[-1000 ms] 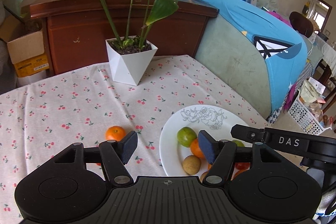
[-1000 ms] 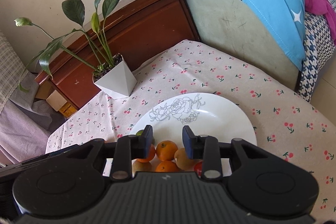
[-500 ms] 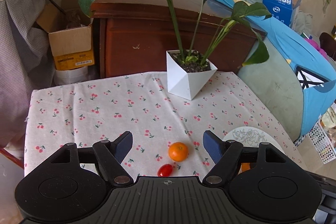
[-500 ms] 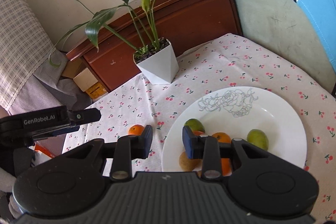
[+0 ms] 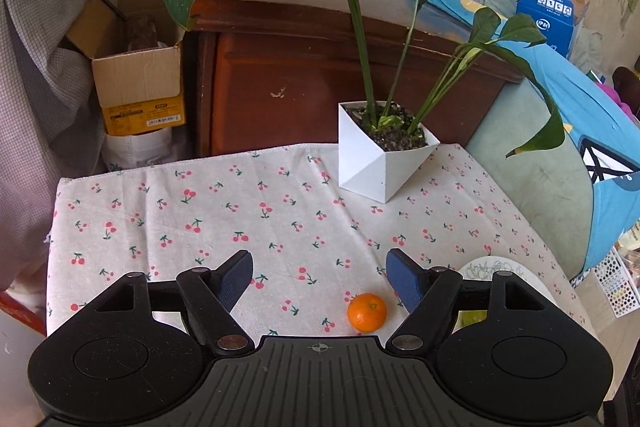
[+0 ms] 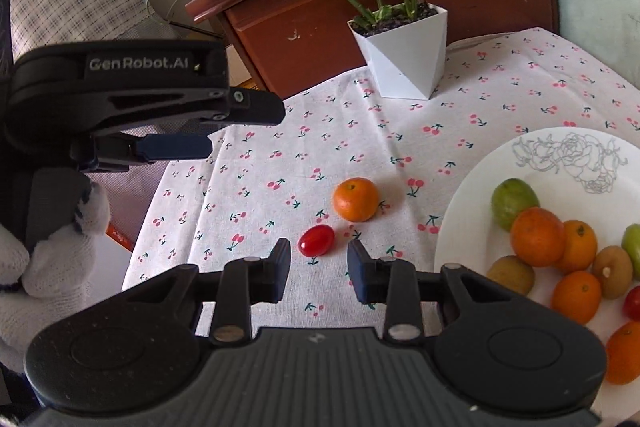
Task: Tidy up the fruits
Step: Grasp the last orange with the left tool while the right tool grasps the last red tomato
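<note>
We hold two hand-held grippers over a worktop (image 6: 280, 155) covered with a cherry-print cloth. Two fruits lie loose on it: a cherry tomato (image 6: 316, 240) and, just beyond it toward the potted plant (image 6: 404, 59), a mandarin (image 6: 355, 199). The remaining fruits sit on the white plate (image 6: 472, 187) at the right.

The right hand-held gripper (image 6: 319, 269) has its jaws apart and empty. The cherry tomato lies directly ahead of it, close to the fingertips and slightly toward the left finger. Its long axis runs roughly across the jaw opening, tilted a little.

The left hand-held gripper (image 5: 320, 281) also has its jaws wide apart and empty. In its view the mandarin (image 5: 367, 311) lies toward its right finger, and the tomato is not visible there.

We judge the right hand-held gripper to be the nearer one for the tomato. A short forward advance with a small leftward correction should centre it between the jaws.
</note>
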A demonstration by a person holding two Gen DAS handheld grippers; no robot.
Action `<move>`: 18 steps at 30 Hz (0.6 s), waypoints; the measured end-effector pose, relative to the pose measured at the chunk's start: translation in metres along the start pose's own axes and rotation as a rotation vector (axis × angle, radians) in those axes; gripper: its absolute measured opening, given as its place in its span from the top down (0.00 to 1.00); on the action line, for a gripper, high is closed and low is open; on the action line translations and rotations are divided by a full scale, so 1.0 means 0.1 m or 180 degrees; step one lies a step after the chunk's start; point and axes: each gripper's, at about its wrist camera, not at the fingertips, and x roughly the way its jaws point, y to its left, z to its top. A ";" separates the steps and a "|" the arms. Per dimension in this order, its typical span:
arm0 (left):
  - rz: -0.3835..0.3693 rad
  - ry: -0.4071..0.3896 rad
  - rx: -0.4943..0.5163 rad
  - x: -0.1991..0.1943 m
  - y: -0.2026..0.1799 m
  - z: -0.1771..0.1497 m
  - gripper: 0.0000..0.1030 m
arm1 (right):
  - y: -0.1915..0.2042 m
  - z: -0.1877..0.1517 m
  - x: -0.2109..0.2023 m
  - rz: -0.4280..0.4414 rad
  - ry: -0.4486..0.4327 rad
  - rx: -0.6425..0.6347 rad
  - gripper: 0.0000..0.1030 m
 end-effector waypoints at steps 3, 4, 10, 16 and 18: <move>0.0001 0.0012 -0.0052 0.00 0.04 0.03 0.28 | 0.04 -0.01 0.11 -0.0064 0.0031 -0.0092 0.68; -0.0019 0.0015 -0.0075 -0.01 0.06 0.04 0.28 | 0.05 -0.01 0.14 -0.0081 0.0037 -0.0106 0.68; -0.0054 0.0020 -0.0075 -0.03 0.09 0.05 0.28 | 0.10 0.00 0.29 -0.0126 0.0052 -0.0201 0.68; -0.0019 0.0080 -0.0091 0.02 0.15 0.05 0.28 | 0.17 0.01 0.35 -0.0180 0.0028 -0.0381 0.72; -0.0001 0.0110 -0.0092 0.05 0.17 0.04 0.28 | 0.19 -0.01 0.35 -0.0209 0.0035 -0.0457 0.76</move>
